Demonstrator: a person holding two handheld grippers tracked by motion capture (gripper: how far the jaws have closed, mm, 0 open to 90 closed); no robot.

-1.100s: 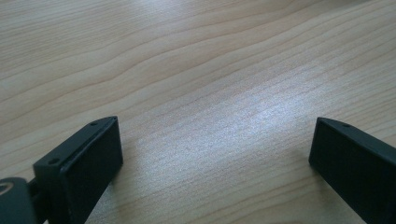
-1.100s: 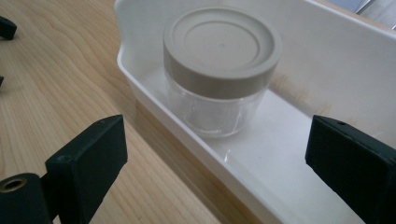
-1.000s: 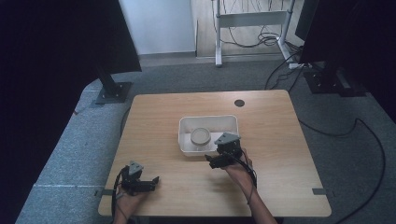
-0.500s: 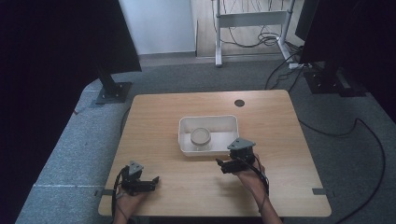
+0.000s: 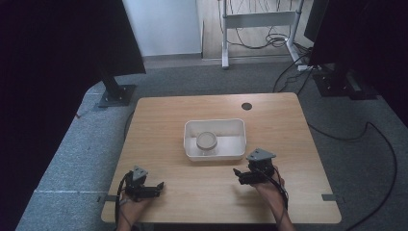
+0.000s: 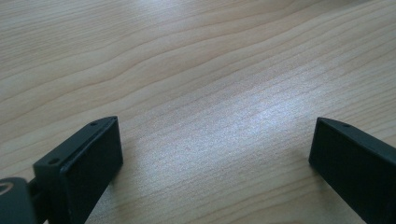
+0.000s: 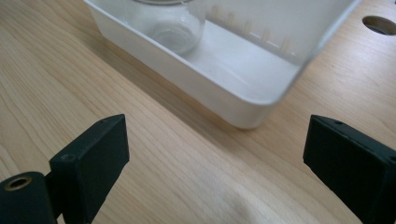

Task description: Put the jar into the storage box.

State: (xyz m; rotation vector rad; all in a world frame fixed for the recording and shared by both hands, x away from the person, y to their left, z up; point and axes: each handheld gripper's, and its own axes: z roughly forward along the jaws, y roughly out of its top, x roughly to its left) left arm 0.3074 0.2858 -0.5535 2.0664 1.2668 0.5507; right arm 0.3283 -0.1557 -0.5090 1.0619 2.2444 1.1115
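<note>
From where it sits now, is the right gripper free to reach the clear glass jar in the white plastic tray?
Probably yes. The right gripper is open and empty, just short of the white plastic tray. Only the tray's low wall stands between it and the clear glass jar, so it should go in from above.
</note>
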